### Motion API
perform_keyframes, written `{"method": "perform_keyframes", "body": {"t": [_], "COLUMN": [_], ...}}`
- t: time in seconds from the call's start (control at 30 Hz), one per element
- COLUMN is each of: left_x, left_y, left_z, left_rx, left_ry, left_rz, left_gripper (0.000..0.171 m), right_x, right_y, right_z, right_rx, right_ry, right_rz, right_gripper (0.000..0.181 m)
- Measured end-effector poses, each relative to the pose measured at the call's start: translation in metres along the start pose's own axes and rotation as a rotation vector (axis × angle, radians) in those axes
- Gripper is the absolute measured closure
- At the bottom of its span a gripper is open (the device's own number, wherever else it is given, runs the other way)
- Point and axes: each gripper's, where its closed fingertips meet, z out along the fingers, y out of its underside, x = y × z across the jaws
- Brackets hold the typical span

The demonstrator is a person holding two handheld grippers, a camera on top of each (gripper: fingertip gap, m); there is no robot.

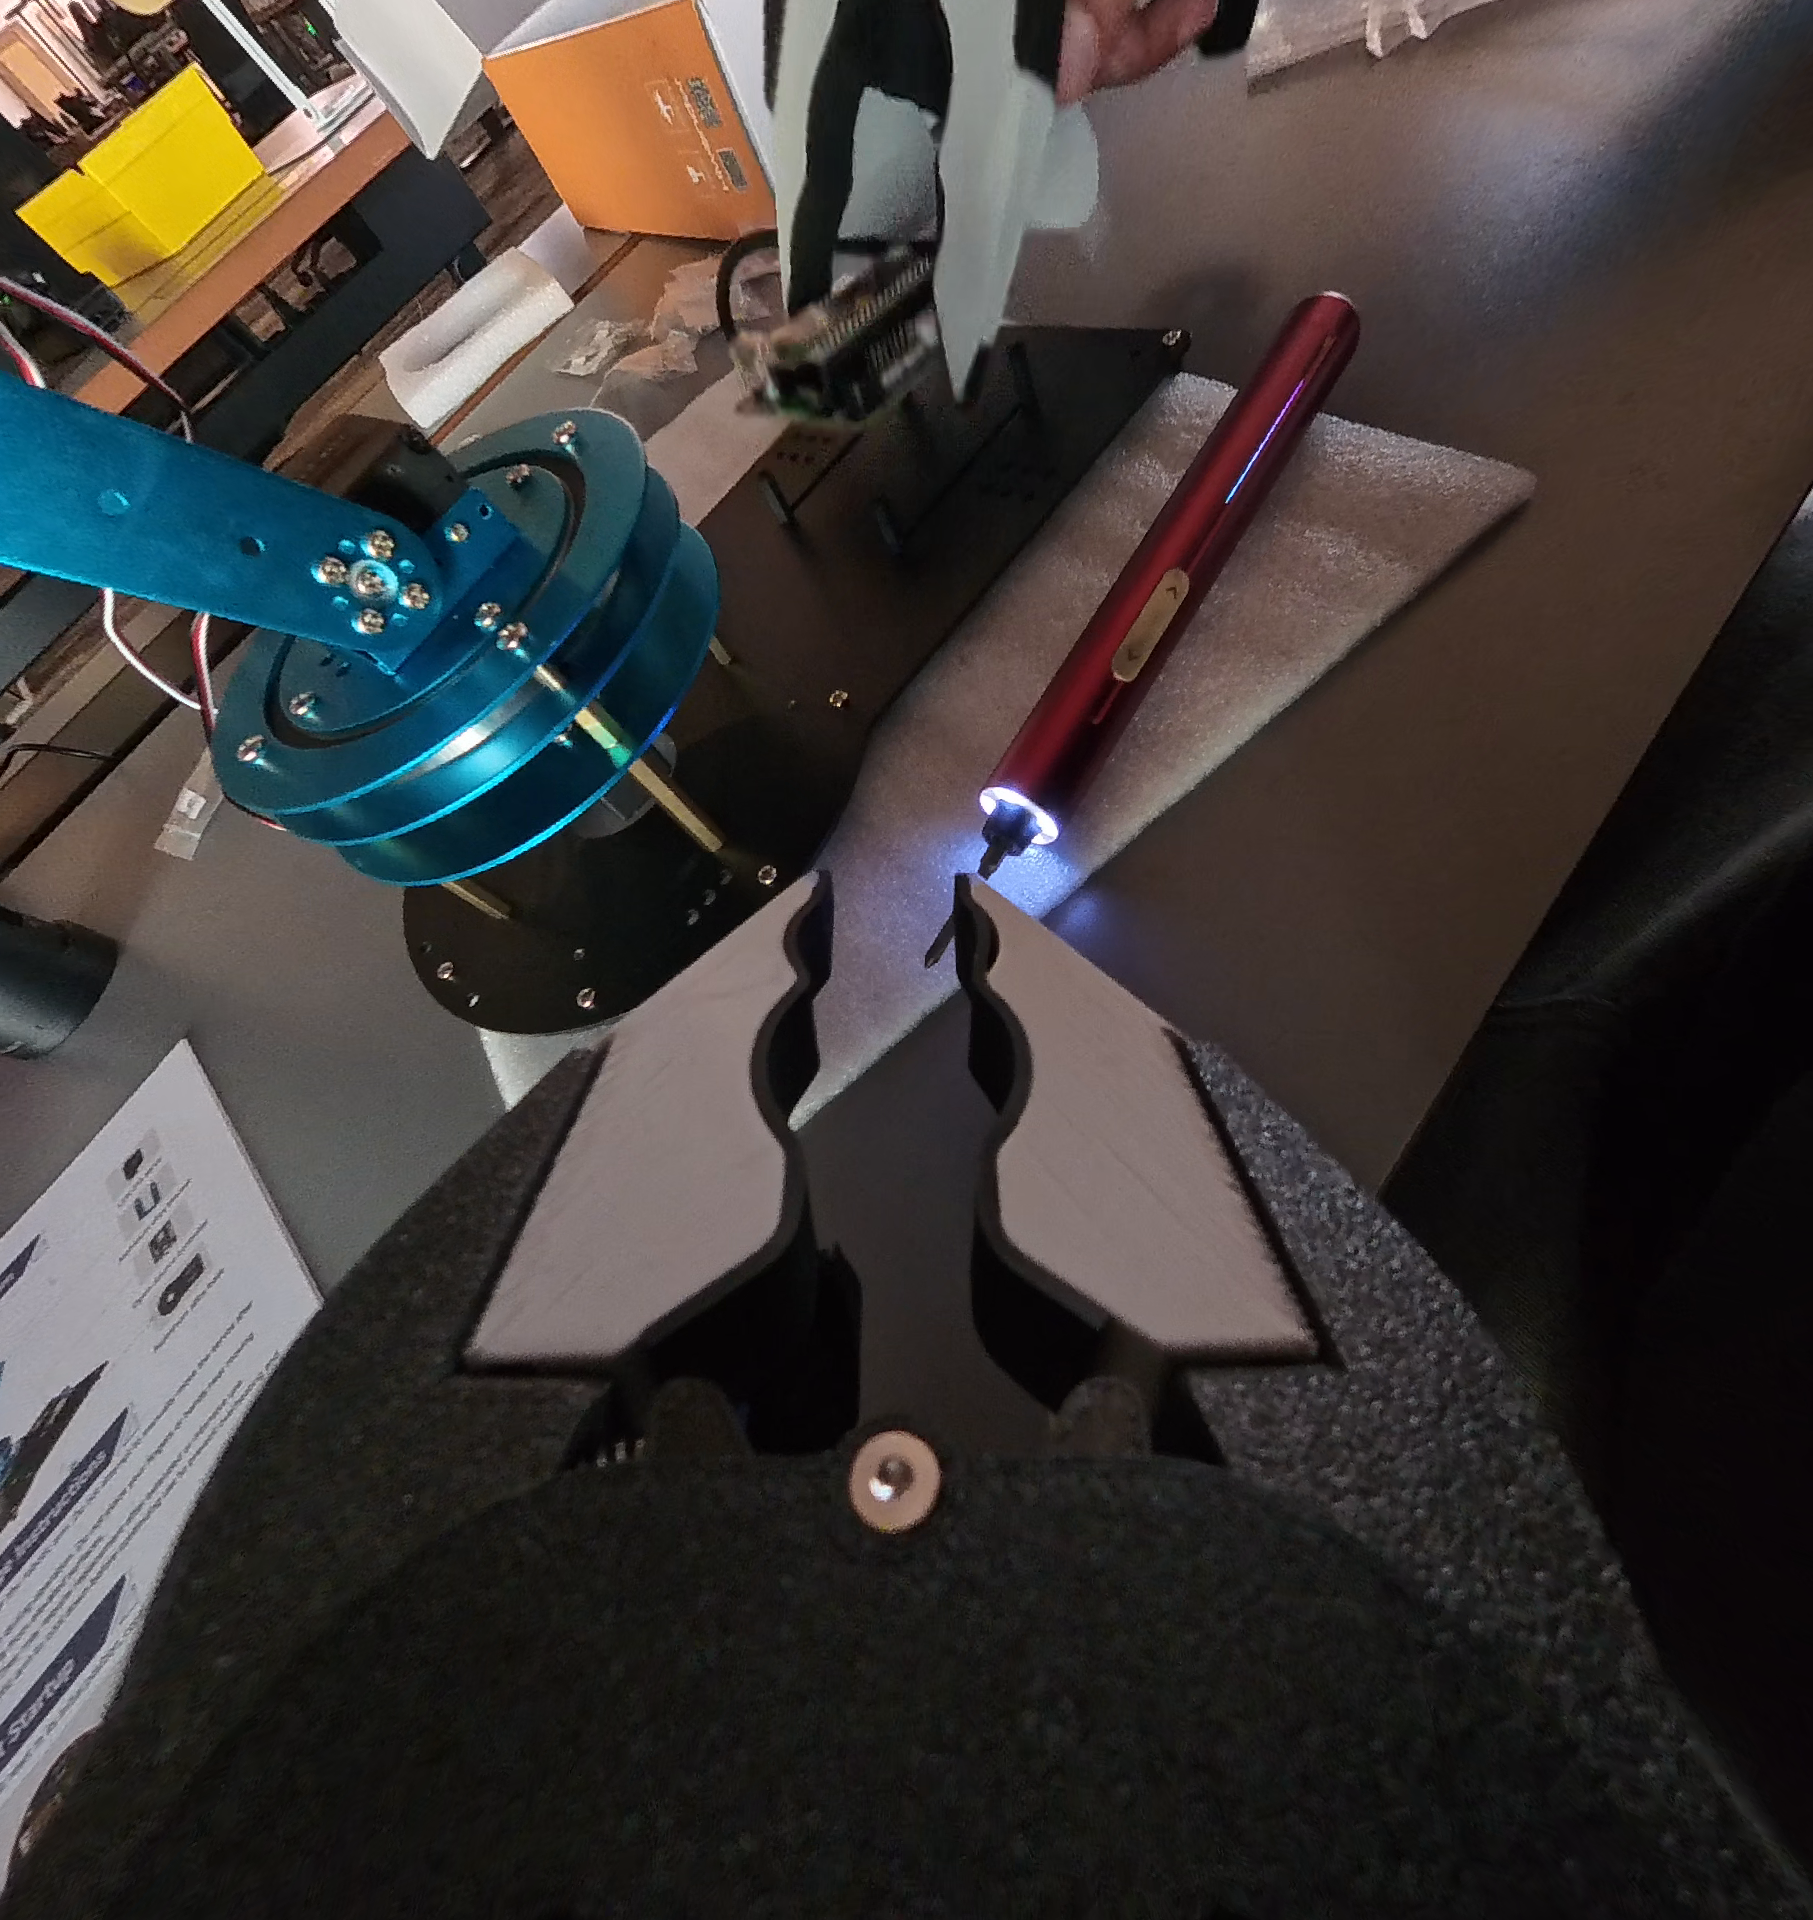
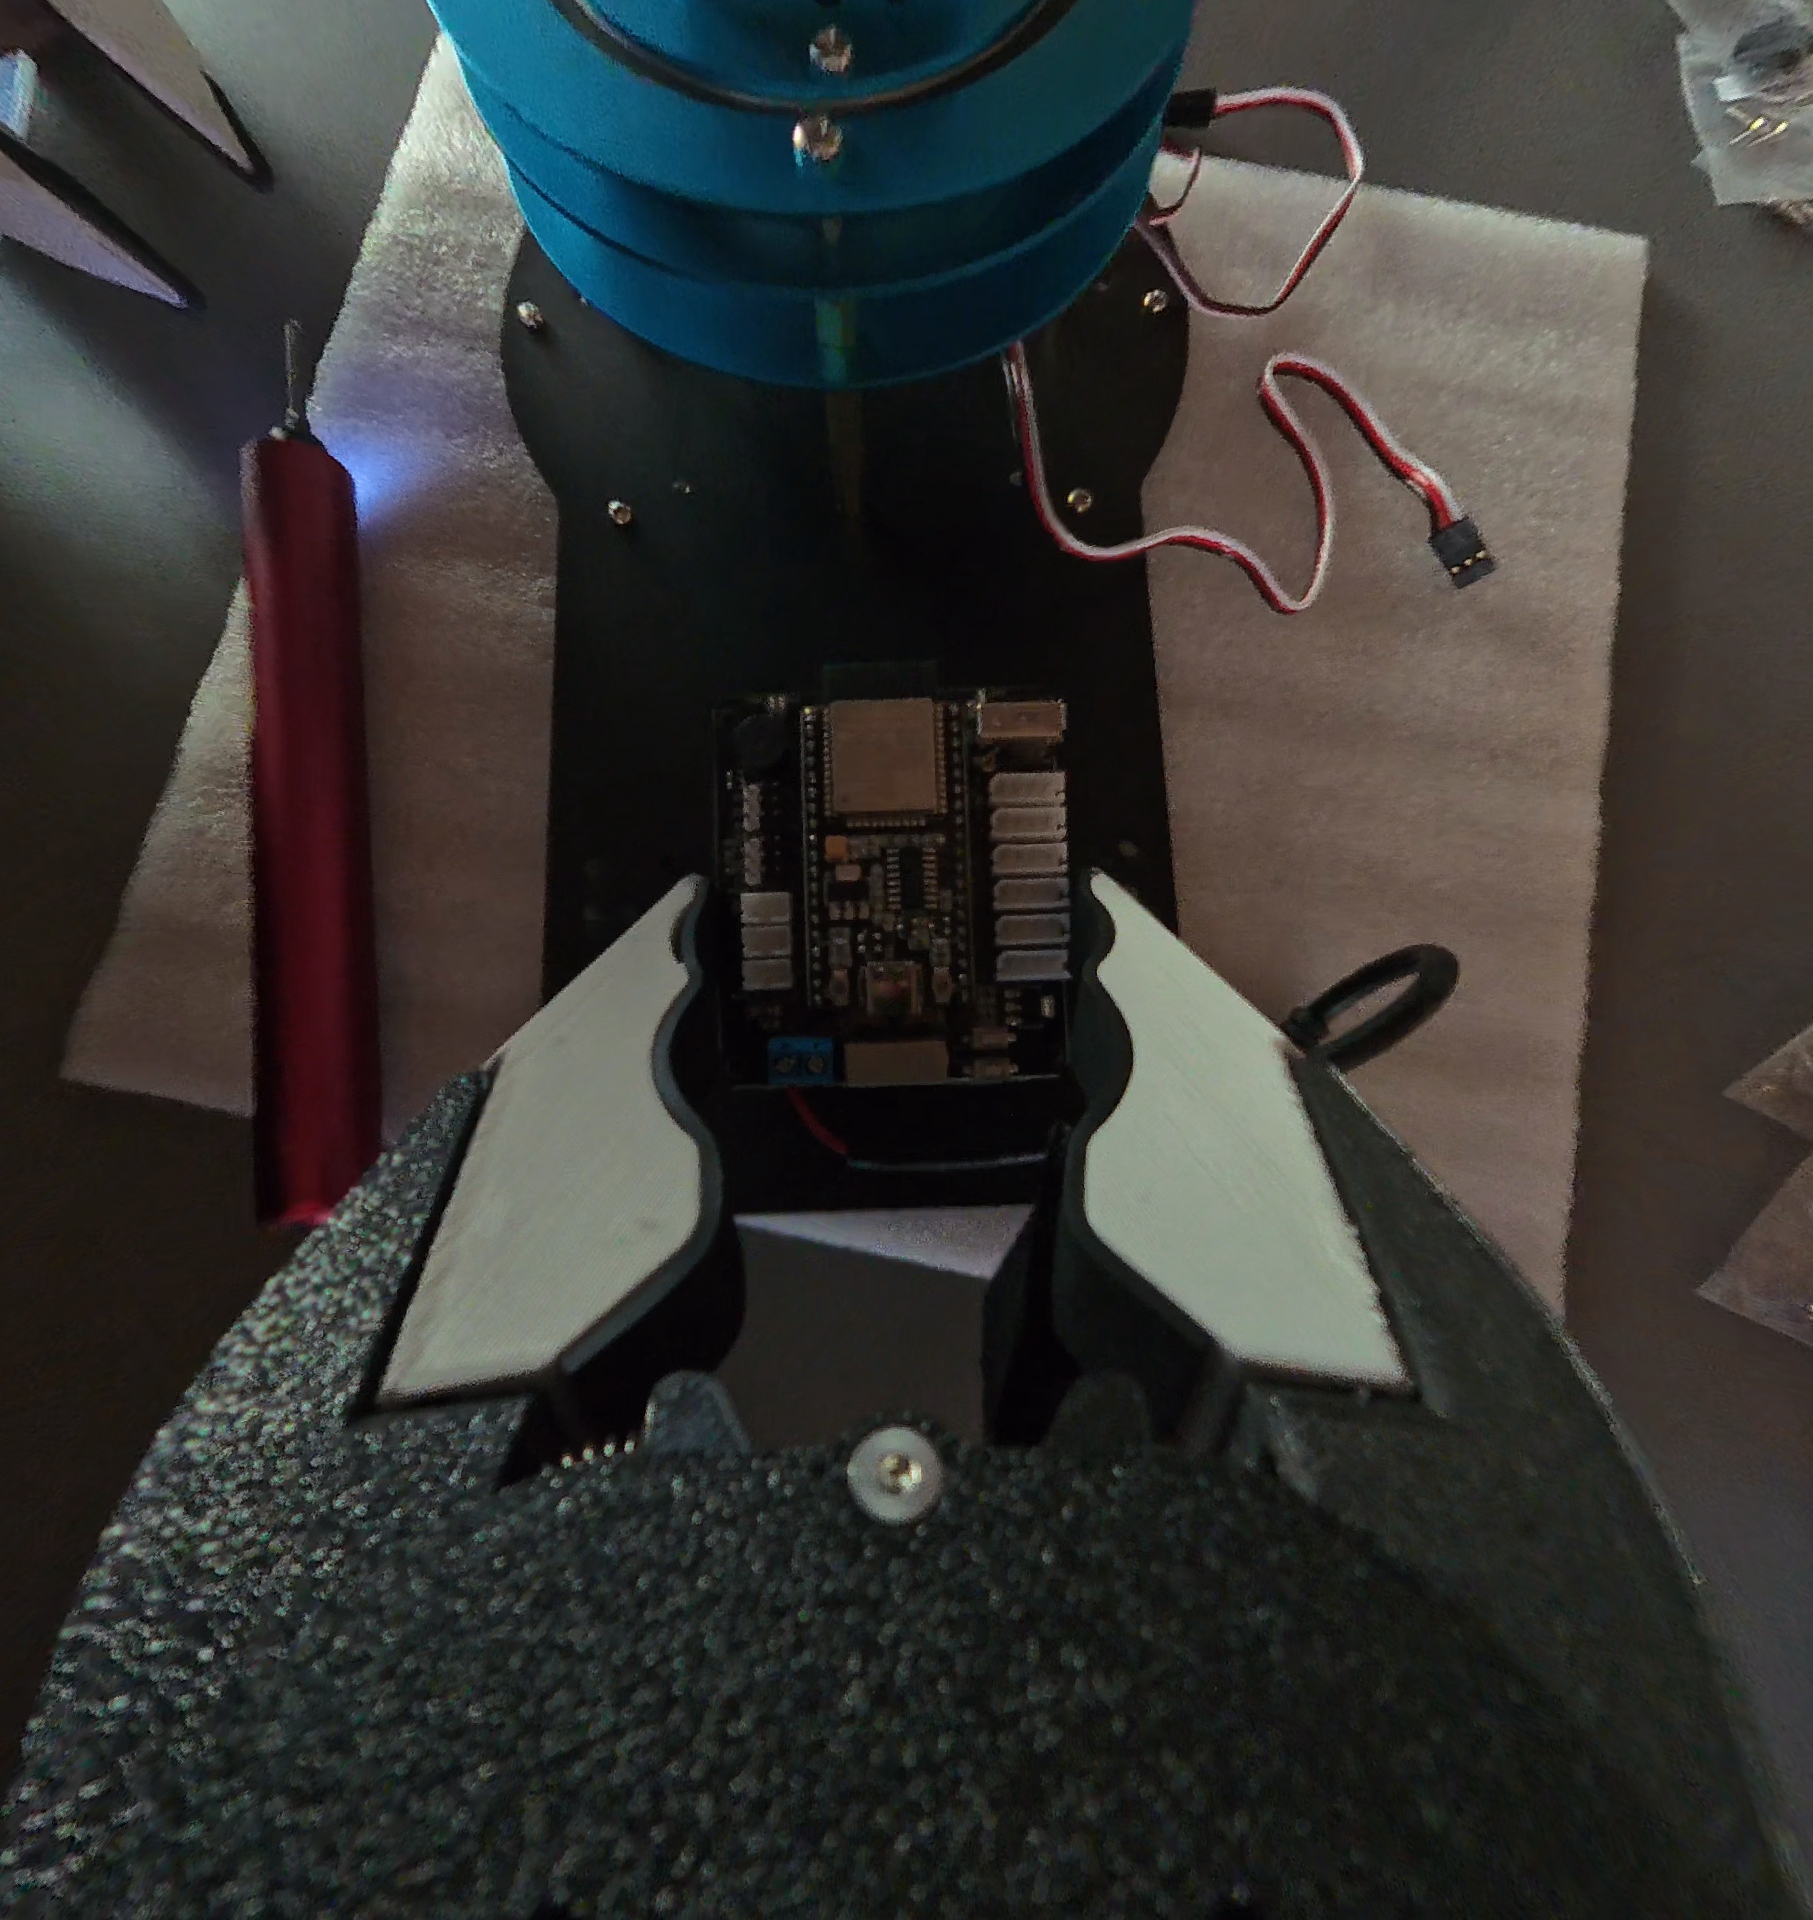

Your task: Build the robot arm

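Note:
My left gripper (image 1: 889, 894) is open and empty, low over a white foam sheet (image 1: 1297, 582). Its right fingertip is next to the bit of a red electric screwdriver (image 1: 1172, 561), which lies on the foam with its tip light on. My right gripper (image 2: 897, 899) is shut on a black circuit board (image 2: 881, 790), one finger on each side edge, over a long black base plate (image 2: 621, 623). In the left wrist view the board (image 1: 840, 348) hangs tilted just above the plate. A blue round robot base (image 1: 466, 665) stands on the plate.
A red-white servo cable (image 2: 1297, 416) lies loose on the foam. Bags of small parts (image 2: 1775, 104) lie on the right. A printed leaflet (image 1: 81, 1351) lies at the left. An orange box (image 1: 621, 114) and yellow boxes (image 1: 154, 177) stand farther back. One gripper's finger ends stand about 20 cm off the other's. My left tips are roughly 9 cm from the red electric screwdriver (image 1: 1172, 561).

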Motion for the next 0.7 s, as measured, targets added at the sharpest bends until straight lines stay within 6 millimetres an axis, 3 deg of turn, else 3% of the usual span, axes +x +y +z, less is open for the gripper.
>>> {"method": "perform_keyframes", "body": {"t": [0.1,0.27,0.33,0.47,0.53,0.63,0.7], "left_x": [0.000,0.002,0.003,0.006,0.007,0.008,0.008], "left_y": [0.000,-0.002,-0.004,-0.006,-0.006,-0.007,-0.008], "left_z": [0.000,-0.002,-0.004,-0.006,-0.006,-0.007,-0.008], "left_rx": [0.002,0.019,0.034,0.051,0.053,0.060,0.068], "left_ry": [0.000,0.000,-0.005,-0.007,-0.002,-0.001,-0.012], "left_rz": [0.005,0.019,0.032,0.058,0.064,0.074,0.083], "left_gripper": [0.149,0.149,0.149,0.149,0.149,0.149,0.149], "right_x": [0.018,0.045,0.049,0.047,0.044,0.046,0.055], "right_y": [-0.002,-0.007,0.009,0.066,0.093,0.120,0.125], "right_z": [-0.033,-0.143,-0.190,-0.264,-0.271,-0.252,-0.231], "right_rx": [0.022,0.160,0.121,-0.058,-0.103,-0.137,-0.145], "right_ry": [0.071,0.287,0.430,0.697,0.721,0.709,0.708], "right_rz": [0.013,0.113,0.130,0.184,0.236,0.294,0.317], "right_gripper": [0.115,0.115,0.116,0.116,0.116,0.116,0.116]}}
